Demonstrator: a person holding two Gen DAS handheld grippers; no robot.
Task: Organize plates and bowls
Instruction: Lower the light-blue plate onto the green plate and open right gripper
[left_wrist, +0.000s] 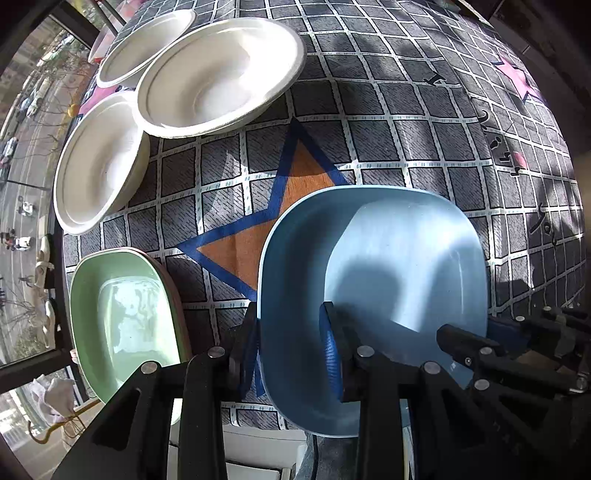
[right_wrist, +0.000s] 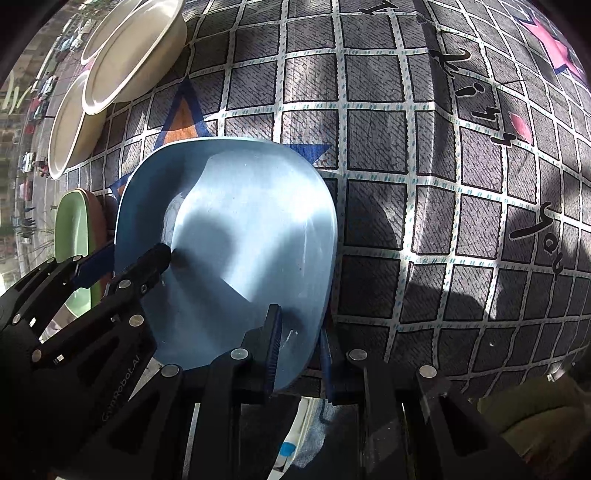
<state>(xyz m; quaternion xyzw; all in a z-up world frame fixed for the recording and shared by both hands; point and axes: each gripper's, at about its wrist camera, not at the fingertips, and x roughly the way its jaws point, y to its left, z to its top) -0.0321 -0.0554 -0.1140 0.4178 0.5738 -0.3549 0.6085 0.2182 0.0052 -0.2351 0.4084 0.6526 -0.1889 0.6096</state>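
A light blue, rounded-square plate is held by both grippers over the checked tablecloth and throws a shadow on the cloth to its right. My left gripper is shut on its left rim, one finger inside the plate and one outside. The right wrist view shows that gripper at the left. My right gripper is shut on the plate's near right rim, and in the left wrist view it clamps the right edge.
Three white bowls sit at the far left, overlapping. A green plate rests on a pinkish one by the table's left edge, beside a window. An orange star marks the cloth.
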